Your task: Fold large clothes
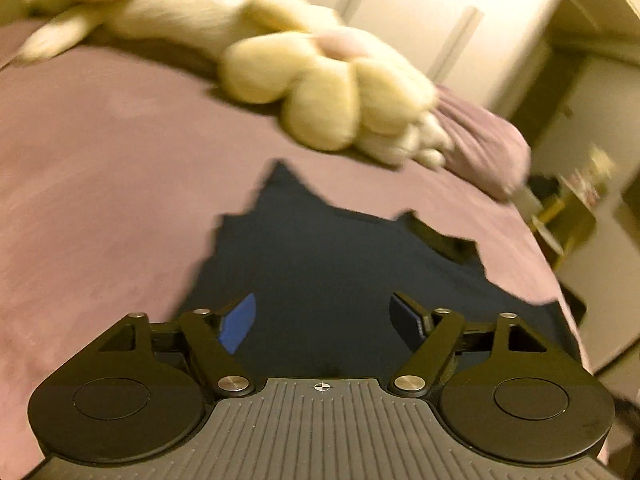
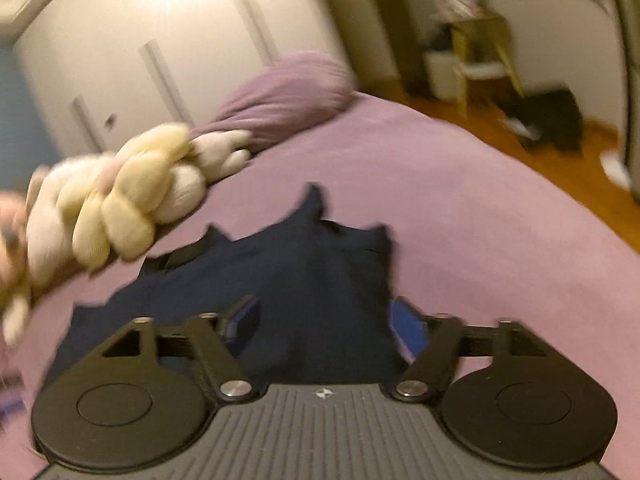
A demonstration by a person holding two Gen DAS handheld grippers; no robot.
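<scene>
A dark navy garment lies rumpled on the purple bed sheet, its far edge in ragged peaks. In the left wrist view my left gripper hovers over its near part, jaws wide apart, blue pads bare and nothing pinched between them. The right wrist view shows the same garment bunched into folds below my right gripper. That gripper's jaws stand apart too; cloth shows in the gap, but the pads do not press on it. Both views are motion-blurred.
A cream plush toy lies across the far side of the bed, close beyond the garment. A purple pillow sits behind it. White wardrobe doors stand past the bed. The wooden floor to the right holds a small shelf and dark clutter.
</scene>
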